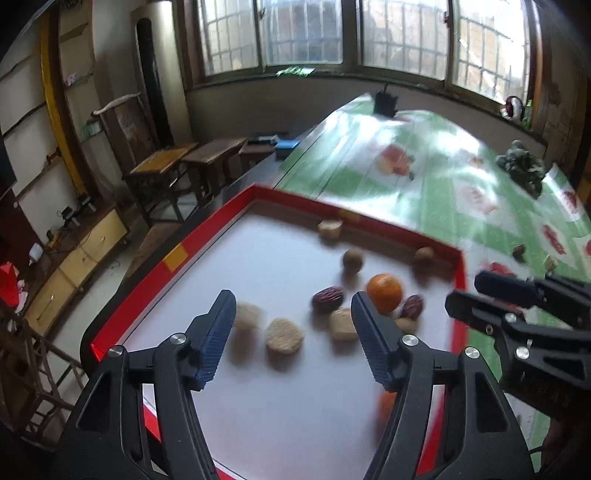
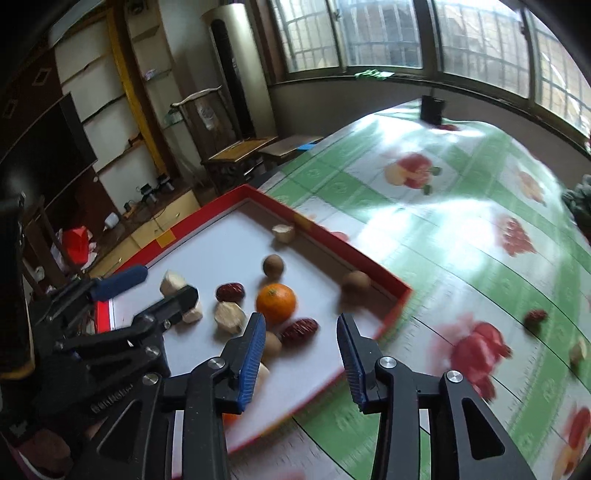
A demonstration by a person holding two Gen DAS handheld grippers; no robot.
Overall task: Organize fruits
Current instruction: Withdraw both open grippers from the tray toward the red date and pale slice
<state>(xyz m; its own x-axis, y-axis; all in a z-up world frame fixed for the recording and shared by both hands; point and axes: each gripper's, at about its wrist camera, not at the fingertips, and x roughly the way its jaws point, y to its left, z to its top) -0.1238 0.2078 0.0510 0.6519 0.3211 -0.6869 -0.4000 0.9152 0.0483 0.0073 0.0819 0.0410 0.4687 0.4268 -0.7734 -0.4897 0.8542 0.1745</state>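
Now: both hand-held grippers, left (image 1: 293, 341) and right (image 2: 301, 358), spread, empty | orange (image 2: 276, 302) mid-frame in red tray (image 2: 369, 264) | tabletop (image 2: 461, 206) at right

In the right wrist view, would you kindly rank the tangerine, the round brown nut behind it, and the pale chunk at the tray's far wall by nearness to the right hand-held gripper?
Nearest to the right hand-held gripper first:
1. Tangerine, mid-tray, just beyond the left fingertip.
2. Round brown nut, behind the tangerine.
3. Pale chunk, against the red tray far wall.

Both wrist views look down and forward from close above the red-rimmed tray (image 1: 173, 254), sharing it, its orange (image 1: 384, 291) and the windows (image 2: 369, 33) at top.
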